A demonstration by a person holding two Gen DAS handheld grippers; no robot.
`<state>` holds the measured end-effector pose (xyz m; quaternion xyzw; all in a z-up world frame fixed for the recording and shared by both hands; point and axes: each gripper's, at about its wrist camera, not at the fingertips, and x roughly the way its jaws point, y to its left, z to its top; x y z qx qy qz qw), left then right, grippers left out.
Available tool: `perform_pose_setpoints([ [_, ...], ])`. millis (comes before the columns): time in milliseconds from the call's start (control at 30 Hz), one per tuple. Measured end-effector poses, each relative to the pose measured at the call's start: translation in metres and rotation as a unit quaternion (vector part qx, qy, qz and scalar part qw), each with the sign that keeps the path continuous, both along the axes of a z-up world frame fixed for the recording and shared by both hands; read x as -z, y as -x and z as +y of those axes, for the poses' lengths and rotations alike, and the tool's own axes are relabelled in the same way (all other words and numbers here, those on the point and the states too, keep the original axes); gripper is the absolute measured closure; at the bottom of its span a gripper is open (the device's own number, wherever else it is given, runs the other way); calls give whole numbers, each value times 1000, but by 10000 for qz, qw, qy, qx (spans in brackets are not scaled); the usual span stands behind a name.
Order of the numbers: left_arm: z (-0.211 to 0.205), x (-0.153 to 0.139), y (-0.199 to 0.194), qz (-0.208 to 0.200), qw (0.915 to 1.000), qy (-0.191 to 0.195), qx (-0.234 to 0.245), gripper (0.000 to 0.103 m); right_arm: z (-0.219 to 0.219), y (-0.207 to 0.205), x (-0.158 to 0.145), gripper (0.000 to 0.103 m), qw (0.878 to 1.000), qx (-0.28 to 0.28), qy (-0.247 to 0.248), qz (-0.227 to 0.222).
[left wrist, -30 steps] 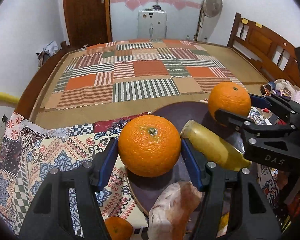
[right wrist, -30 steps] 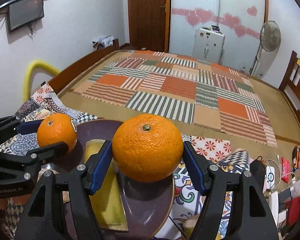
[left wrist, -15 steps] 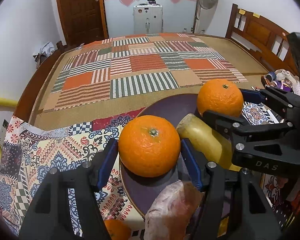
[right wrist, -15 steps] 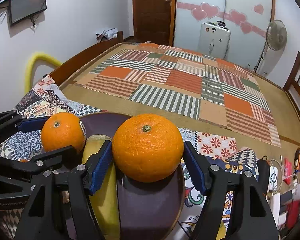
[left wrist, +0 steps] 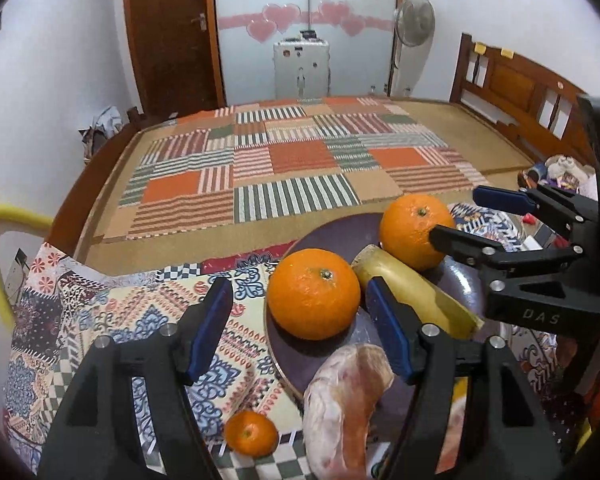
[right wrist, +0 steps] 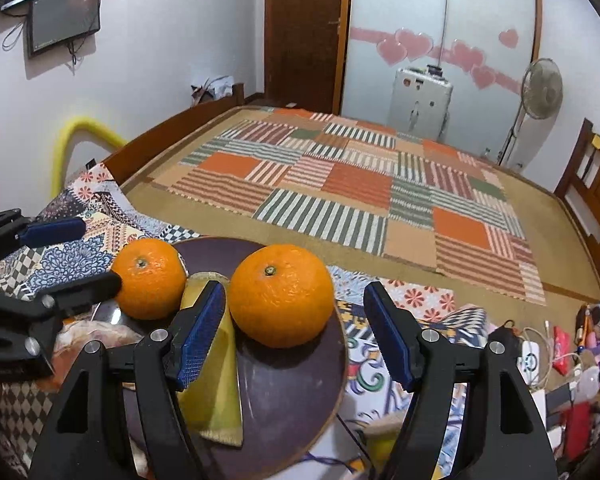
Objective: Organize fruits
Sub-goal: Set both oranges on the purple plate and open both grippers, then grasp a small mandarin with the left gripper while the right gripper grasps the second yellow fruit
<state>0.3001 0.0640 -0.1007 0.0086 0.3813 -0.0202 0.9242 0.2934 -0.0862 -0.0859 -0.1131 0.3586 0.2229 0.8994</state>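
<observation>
1. Since the earlier frames both claws have let go and backed away. The left claw (left wrist: 296, 328) had its blue pads tight on an orange; its jaws have just been opening, and that orange (left wrist: 314, 294) now sits free on the purple plate (left wrist: 332, 232), nearer the right-hand pad than the left. The right claw (right wrist: 294, 334) has also pulled back, and its orange (right wrist: 281, 295) rests on the plate (right wrist: 288, 392) ahead of its spread pads with a gap on each side.

2. Where the fruit lies: the 2 large oranges flank a yellow banana (left wrist: 416, 296) that lies across the plate between them; in the right wrist view the left-hand orange (right wrist: 149, 279) touches the banana (right wrist: 212, 380). A smaller orange (left wrist: 251, 433) is off the plate, on the patterned cloth (left wrist: 100, 320) below the left claw. A pinkish wrapped item (left wrist: 344, 412) sits at the plate's near edge; what it is cannot be told.

3. Step in hand, as I judge it: finishing the release of both oranges and clearing the plate.

4. Doing it well: keep both claws spread and draw them straight back and up along their own line, so no pad brushes a round orange and sets it rolling toward the rim. The left claw's right-hand pad is close to both its orange and the banana, so it deserves the most care.

5. Likely next: the small orange on the cloth looks like the remaining loose fruit, and the left claw is nearest.
</observation>
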Motion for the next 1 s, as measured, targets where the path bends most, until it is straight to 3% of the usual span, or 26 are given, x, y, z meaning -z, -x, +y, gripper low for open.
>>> perform_pose_setpoints([
  [233,11,-22,31,-473,9986,10,-232,34,-16,28,-20,34,9992,62,-13,-401],
  [500,25,-22,59,-571,9977,51,-354,24,-37,56,-32,31,9975,194,-141,-667],
  [600,34,-18,68,-491,9981,173,-337,23,-46,65,-29,30,9969,287,-93,-720],
  [800,43,-1,83,-336,9991,-71,-251,23,-73,73,-14,29,9963,559,30,-650],
  [1000,55,30,93,109,9997,-83,-218,23,-95,70,8,29,9965,753,145,-345],
])
